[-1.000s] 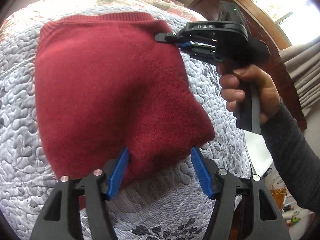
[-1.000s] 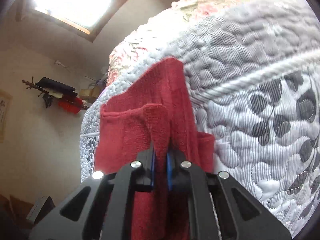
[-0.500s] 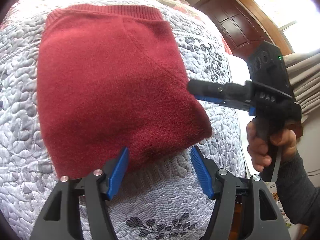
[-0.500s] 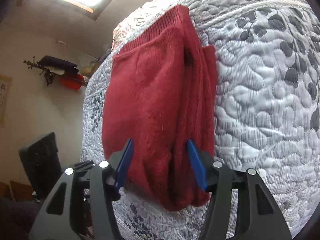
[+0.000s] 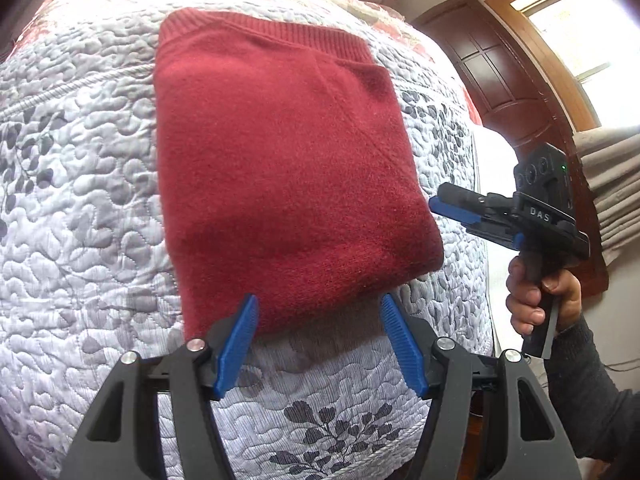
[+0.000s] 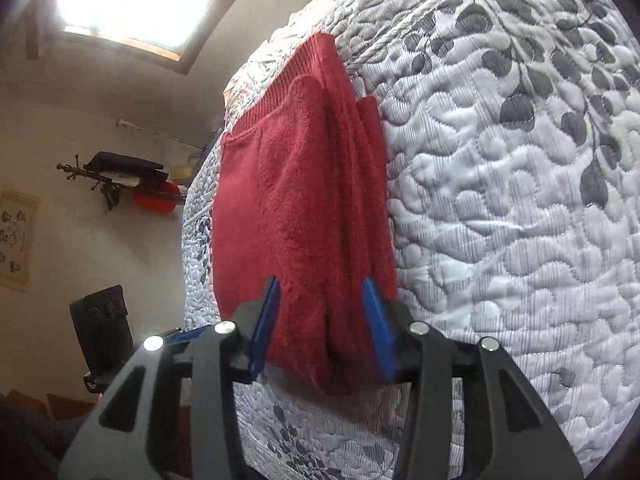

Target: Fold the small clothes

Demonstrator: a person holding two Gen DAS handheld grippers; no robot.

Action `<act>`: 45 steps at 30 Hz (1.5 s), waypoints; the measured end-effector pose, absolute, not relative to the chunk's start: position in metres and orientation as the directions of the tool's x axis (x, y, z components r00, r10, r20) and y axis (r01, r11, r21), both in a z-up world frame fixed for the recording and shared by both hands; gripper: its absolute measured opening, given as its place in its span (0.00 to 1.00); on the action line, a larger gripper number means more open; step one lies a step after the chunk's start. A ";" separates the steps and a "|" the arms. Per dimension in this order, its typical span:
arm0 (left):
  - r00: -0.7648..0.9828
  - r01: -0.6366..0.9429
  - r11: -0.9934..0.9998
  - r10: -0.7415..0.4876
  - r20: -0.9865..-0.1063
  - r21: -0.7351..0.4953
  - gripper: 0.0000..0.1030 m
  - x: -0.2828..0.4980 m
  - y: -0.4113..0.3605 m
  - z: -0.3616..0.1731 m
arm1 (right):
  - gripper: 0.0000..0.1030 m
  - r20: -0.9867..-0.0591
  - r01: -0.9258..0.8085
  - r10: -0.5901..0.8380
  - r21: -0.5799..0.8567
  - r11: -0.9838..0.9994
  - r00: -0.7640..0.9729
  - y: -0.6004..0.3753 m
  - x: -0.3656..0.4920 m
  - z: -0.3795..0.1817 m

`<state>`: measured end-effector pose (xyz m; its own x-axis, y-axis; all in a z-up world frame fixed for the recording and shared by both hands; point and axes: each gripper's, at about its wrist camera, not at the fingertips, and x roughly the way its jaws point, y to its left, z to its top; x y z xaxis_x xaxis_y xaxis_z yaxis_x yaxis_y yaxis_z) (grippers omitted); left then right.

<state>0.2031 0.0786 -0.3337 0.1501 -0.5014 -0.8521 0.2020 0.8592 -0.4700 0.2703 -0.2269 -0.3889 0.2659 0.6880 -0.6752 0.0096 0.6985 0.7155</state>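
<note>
A dark red knitted garment [image 5: 280,168] lies folded into a rectangle on the quilted bedspread [image 5: 80,240], ribbed hem at the far end. My left gripper [image 5: 318,312] stands open just above its near edge, nothing between the blue pads. In the left wrist view the right gripper [image 5: 444,202] hovers beside the garment's right corner, held by a hand [image 5: 540,292]. From the right wrist view the same garment [image 6: 304,208] shows its layered folded side, and the right gripper [image 6: 320,292] stands open around that near corner without pinching it.
The bed's grey-and-white quilt with leaf print [image 6: 500,200] surrounds the garment on all sides. A dark wooden door [image 5: 512,92] and curtains [image 5: 616,184] stand beyond the bed's right edge. A wall rack with dark and red items [image 6: 132,188] hangs on the far wall.
The right gripper let go of the garment's far right edge, opened, and drew back to the near right corner. The garment now lies flat. The left gripper rose slightly, staying open.
</note>
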 end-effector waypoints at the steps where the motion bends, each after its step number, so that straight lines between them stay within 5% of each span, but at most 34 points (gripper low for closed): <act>1: 0.153 0.192 0.861 -0.501 -0.852 -0.471 0.63 0.203 0.083 -0.334 | 0.53 -0.686 0.005 0.680 0.705 0.709 0.259 -0.227 0.270 -0.389; 7: 0.162 0.157 0.871 -0.487 -0.858 -0.465 0.63 0.199 0.098 -0.337 | 0.58 -0.726 -0.071 0.666 0.665 0.743 0.172 -0.187 0.279 -0.397; 8: 0.160 0.155 0.873 -0.485 -0.860 -0.463 0.63 0.199 0.097 -0.337 | 0.52 -0.740 -0.072 0.655 0.653 0.754 0.153 -0.184 0.280 -0.395; 10: 0.153 0.150 0.874 -0.483 -0.862 -0.463 0.63 0.199 0.098 -0.339 | 0.21 -0.747 -0.082 0.651 0.647 0.758 0.134 -0.179 0.280 -0.399; 17: 0.152 0.148 0.873 -0.484 -0.862 -0.464 0.63 0.196 0.102 -0.340 | 0.15 -0.714 0.046 0.675 0.693 0.720 0.185 -0.225 0.265 -0.406; 20: 0.143 0.132 0.872 -0.488 -0.861 -0.472 0.63 0.198 0.106 -0.343 | 0.20 -0.718 0.051 0.680 0.693 0.720 0.149 -0.218 0.262 -0.424; 24: 0.162 0.141 0.869 -0.493 -0.855 -0.474 0.63 0.201 0.109 -0.335 | 0.56 -0.655 -0.006 0.722 0.740 0.673 0.224 -0.221 0.270 -0.391; 26: 0.166 0.138 0.871 -0.489 -0.856 -0.471 0.63 0.202 0.112 -0.335 | 0.56 -0.665 -0.025 0.687 0.713 0.701 0.292 -0.228 0.283 -0.374; 29: 0.175 0.110 0.869 -0.495 -0.851 -0.483 0.63 0.205 0.119 -0.338 | 0.38 -0.612 -0.078 0.719 0.741 0.667 0.330 -0.223 0.308 -0.361; 34: 0.198 0.046 0.845 -0.531 -0.824 -0.533 0.63 0.212 0.132 -0.338 | 0.28 -0.651 -0.127 0.720 0.714 0.688 0.241 -0.188 0.343 -0.389; 36: 0.205 0.022 0.840 -0.535 -0.820 -0.543 0.63 0.218 0.140 -0.339 | 0.00 -0.701 -0.101 0.677 0.674 0.732 0.223 -0.191 0.349 -0.411; 38: 0.222 -0.004 0.824 -0.552 -0.804 -0.567 0.65 0.230 0.151 -0.336 | 0.02 -0.678 -0.060 0.702 0.709 0.703 0.218 -0.202 0.350 -0.412; 41: 0.261 -0.028 0.794 -0.580 -0.771 -0.607 0.71 0.255 0.166 -0.331 | 0.23 -0.636 -0.100 0.724 0.729 0.677 0.267 -0.205 0.354 -0.383; 45: 0.259 -0.044 0.760 -0.618 -0.743 -0.648 0.74 0.297 0.166 -0.335 | 0.28 -0.609 -0.113 0.749 0.751 0.650 0.262 -0.195 0.382 -0.378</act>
<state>0.2975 0.1661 -0.3352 0.2589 -0.6178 -0.7425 -0.0444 0.7603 -0.6480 0.3823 -0.1953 -0.3782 0.2618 0.7486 -0.6091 -0.1126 0.6505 0.7511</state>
